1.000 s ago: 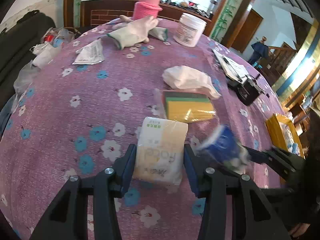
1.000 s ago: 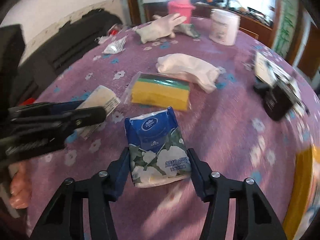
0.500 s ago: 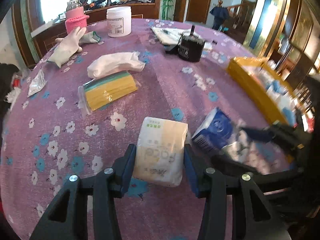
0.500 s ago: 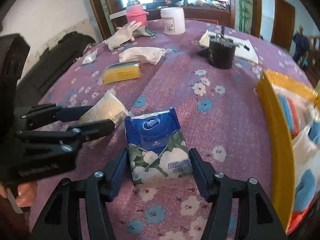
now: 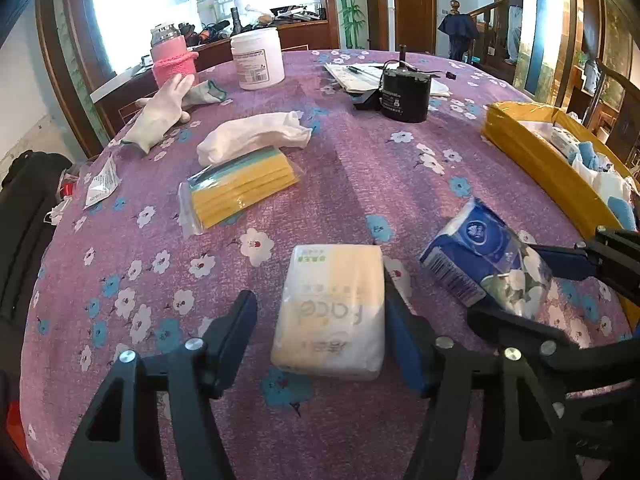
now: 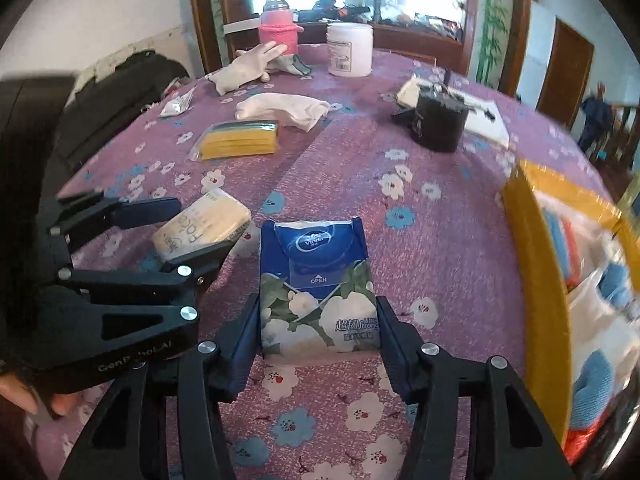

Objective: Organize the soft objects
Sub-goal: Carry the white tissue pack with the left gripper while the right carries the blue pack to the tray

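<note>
Left gripper [image 5: 318, 326]: jaws have just been opening; the cream "face" tissue pack [image 5: 334, 312] lies between them on the purple floral tablecloth [image 5: 340, 172], clear of the left pad and against the right one, released. Right gripper [image 6: 318, 330]: jaws have just been closing, both pads against the blue tissue pack [image 6: 316, 280], grasping it. Yellow tray [image 6: 536, 280] of soft items stands at right, near both packs.

Lived-in home, probably a dining room. Round table [image 5: 352, 184] under purple floral cloth; wooden door [image 5: 414, 6], bamboo-painted trim, stair railing [image 5: 486, 28] beyond its far edge. Cluttered wooden sideboard [image 6: 400, 34] below a bright window; details there blurred.
</note>
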Demonstrator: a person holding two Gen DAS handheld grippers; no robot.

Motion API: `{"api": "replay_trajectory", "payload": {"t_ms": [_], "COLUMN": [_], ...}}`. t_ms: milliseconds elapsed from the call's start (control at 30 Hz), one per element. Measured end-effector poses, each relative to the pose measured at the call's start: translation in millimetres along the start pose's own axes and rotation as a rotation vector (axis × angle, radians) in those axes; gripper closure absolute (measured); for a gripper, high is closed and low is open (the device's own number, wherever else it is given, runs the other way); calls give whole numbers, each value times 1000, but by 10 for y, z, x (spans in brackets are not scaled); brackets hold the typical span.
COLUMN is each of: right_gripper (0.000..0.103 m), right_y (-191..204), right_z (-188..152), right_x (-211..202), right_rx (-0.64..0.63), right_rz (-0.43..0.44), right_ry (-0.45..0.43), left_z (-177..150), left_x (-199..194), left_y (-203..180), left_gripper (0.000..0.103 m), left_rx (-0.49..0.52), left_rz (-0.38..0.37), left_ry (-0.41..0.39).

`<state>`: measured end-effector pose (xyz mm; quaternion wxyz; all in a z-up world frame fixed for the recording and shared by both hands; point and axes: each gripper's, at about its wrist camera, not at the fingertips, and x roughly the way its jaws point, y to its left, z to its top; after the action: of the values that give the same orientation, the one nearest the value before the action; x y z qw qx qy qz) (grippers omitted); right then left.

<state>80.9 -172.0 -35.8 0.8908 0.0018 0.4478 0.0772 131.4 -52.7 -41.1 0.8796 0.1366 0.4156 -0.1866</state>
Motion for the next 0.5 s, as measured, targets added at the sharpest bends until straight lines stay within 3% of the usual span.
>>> {"api": "replay_trajectory", "payload": {"t_ms": [100,367,500], "right_gripper": [44,42,43], "right_y": [-46,-30,-19], "right_z": [0,-8,-14], "right_x": [13,11,-9], "right_rx": [24,26,21], "right_rz": [28,25,19], "right_ry": [5,-5,-21], "left_z": [4,1,9], "left_x": [18,23,36], "left_y": [50,40,55], "left_gripper": [32,31,25], "left_rx": [-26,-29,-39], "left_rz": [-5,-1,8], "left_ry": [9,10,16]}}
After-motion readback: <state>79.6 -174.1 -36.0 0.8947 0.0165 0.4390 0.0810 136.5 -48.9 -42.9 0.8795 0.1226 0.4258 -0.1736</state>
